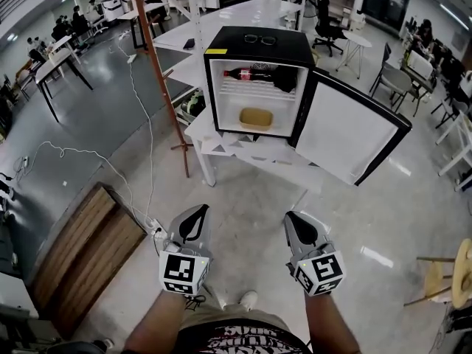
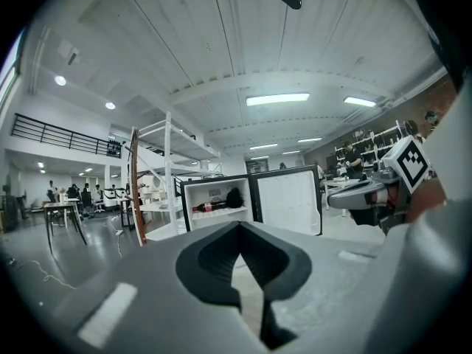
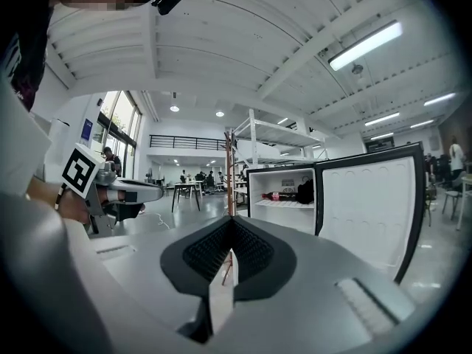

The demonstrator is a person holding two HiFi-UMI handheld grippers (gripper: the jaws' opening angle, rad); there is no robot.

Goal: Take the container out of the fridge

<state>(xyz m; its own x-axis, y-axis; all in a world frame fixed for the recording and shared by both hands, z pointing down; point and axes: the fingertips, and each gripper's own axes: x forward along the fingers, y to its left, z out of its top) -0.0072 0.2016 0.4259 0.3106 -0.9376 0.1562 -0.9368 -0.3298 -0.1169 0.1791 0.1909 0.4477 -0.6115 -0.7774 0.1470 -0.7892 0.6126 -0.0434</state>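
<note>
Tan and shallow, the container [image 1: 256,117] lies on the floor of the open mini fridge [image 1: 295,46], upper middle of the frame, below the shelf holding a cola bottle [image 1: 249,73]. The door stands wide for access. The left tongs [image 1: 198,212] and right tongs [image 1: 295,220] are clenched on nothing, well short of the bench [image 1: 214,135].

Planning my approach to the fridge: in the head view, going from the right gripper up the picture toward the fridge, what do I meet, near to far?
In order: right gripper → table → container → bottle → glasses on top of the fridge.
</note>
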